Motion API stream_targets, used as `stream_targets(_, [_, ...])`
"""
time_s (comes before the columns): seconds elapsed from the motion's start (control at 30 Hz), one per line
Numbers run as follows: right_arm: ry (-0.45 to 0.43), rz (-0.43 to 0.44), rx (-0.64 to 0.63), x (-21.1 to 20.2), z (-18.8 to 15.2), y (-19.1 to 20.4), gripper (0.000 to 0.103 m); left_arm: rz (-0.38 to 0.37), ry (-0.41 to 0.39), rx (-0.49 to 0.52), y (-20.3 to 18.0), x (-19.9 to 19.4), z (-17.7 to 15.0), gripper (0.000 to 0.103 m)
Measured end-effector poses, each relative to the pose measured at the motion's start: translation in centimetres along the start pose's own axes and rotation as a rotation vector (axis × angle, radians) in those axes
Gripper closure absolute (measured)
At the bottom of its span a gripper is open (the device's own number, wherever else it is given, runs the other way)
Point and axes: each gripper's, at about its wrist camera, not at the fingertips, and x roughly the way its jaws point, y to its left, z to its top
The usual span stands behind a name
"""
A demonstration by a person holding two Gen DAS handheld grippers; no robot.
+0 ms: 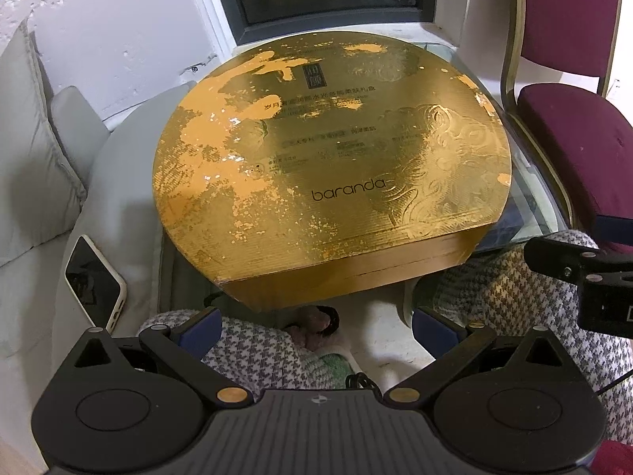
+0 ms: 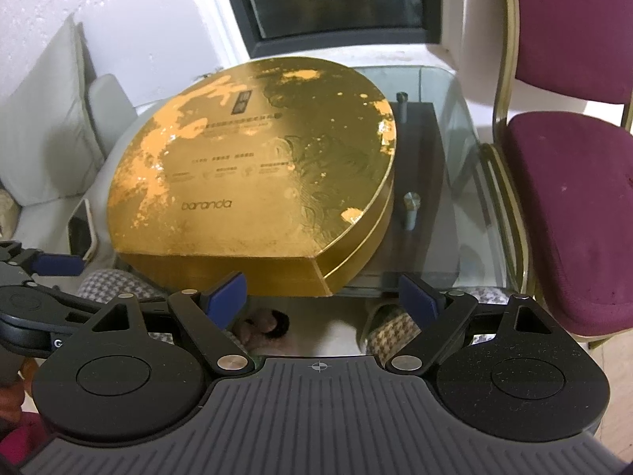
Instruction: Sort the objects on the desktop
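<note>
While both tools hang short of desk (image 2: 455, 213), I judge step as approach, nothing sorted yet. Gold box (image 1: 328, 166) fills most of glass top, straight ahead of left hand-held gripper (image 1: 314, 326), ahead and slightly left of right hand-held gripper (image 2: 322, 297). Lid on; contents hidden. Both sets of jaws spread wide, empty. Next move likely needs both together, one per flank; box wider than either span. Phone (image 1: 95, 281) on sofa, left of left tool.

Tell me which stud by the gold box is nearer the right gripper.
The pale stud, beside the box's near edge; the dark stud stands farther back.
</note>
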Motion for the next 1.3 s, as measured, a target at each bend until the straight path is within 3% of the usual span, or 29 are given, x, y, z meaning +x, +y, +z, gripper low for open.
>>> stream_targets(1.3, [0.004, 0.016, 0.017, 0.1, -0.1, -1.5, 0.014, 0.021, 0.026, -0.001, -0.7, 0.4, 0.0, 0.001])
